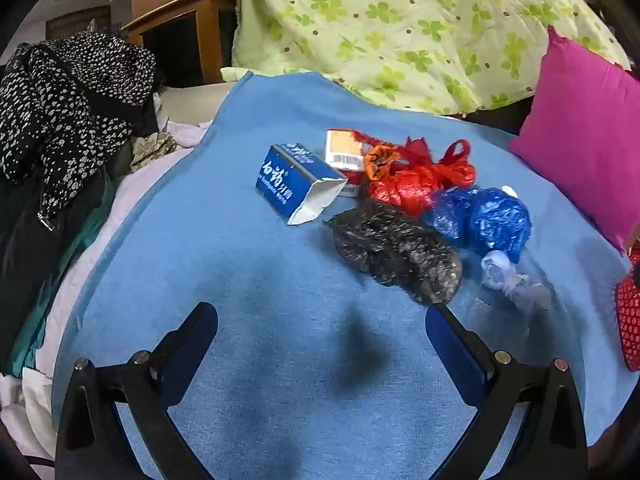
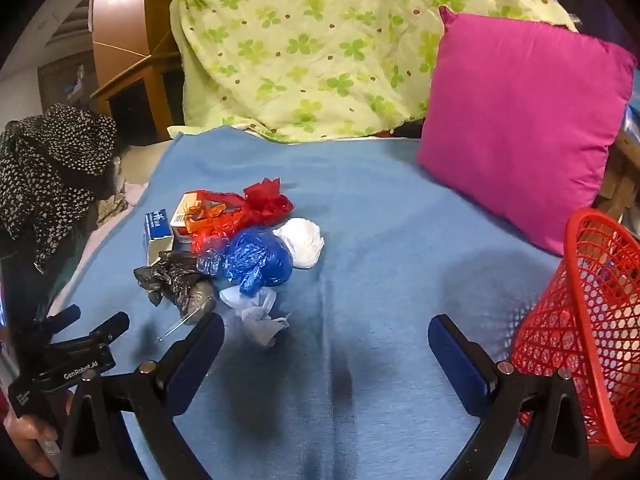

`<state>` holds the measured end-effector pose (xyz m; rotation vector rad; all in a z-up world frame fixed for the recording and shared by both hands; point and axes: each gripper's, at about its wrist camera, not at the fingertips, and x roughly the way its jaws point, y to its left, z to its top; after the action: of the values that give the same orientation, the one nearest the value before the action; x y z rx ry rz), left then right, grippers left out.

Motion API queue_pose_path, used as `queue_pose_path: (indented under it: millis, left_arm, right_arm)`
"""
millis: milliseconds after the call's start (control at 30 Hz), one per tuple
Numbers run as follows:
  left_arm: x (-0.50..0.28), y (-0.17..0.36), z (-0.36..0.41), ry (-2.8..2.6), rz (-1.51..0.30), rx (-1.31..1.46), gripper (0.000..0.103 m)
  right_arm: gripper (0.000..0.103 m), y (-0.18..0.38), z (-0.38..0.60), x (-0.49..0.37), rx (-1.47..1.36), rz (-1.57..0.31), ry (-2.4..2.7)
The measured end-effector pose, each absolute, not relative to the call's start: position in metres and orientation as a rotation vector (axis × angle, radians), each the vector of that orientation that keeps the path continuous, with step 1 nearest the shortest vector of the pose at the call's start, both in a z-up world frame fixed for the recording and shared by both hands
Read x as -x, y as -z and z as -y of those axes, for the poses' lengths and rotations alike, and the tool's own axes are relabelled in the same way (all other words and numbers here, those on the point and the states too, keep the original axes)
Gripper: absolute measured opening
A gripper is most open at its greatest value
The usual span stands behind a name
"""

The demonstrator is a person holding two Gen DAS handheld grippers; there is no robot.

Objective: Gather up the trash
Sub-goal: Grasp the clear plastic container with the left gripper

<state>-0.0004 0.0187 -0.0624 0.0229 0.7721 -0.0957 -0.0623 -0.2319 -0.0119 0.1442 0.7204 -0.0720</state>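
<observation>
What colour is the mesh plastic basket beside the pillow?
Red; the mesh plastic basket shows best in the right wrist view.

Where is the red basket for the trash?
The red mesh basket stands on the blue blanket at the far right of the right wrist view, in front of the pink pillow and right of the trash pile.

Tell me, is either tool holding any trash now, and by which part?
Nothing is held. The left tool and the right tool are both open, with only blue blanket between their fingers.
</observation>
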Motion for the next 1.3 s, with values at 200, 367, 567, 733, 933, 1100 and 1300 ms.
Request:
queue_pose_path:
  millis: [200, 367, 567, 733, 933, 1100, 1300]
  left_arm:
    - [0.01, 0.065, 0.006, 0.239, -0.775, -0.017, 0.103]
    - [0.012, 0.071, 0.031, 0.314, -0.784, -0.039, 0.103]
    - [0.011, 0.078, 0.054, 0.372, -0.811, -0.07, 0.103]
    - [0.004, 0.087, 0.065, 0.396, -0.844, -0.083, 0.096]
    - [0.002, 0.096, 0.07, 0.454, -0.904, -0.079, 0.06]
    - [0.015, 0.086, 0.07, 0.502, -0.87, -0.104, 0.057]
    - [0.023, 0.065, 0.027, 0.439, -0.829, -0.061, 0.057]
  right_arm:
    - [0.103, 0.012, 0.25, 0.066, -0.241, -0.723, 0.067]
    - [0.103, 0.013, 0.255, 0.059, -0.272, -0.727, 0.087]
    - [0.103, 0.015, 0.259, 0.058, -0.282, -0.726, 0.093]
    - [0.103, 0.02, 0.263, 0.058, -0.261, -0.758, 0.109]
    - [0.103, 0.021, 0.265, 0.058, -0.281, -0.754, 0.093]
    - [0.103, 0.027, 0.258, 0.047, -0.293, -0.768, 0.029]
    - [0.1, 0.036, 0.242, 0.027, -0.28, -0.795, -0.047]
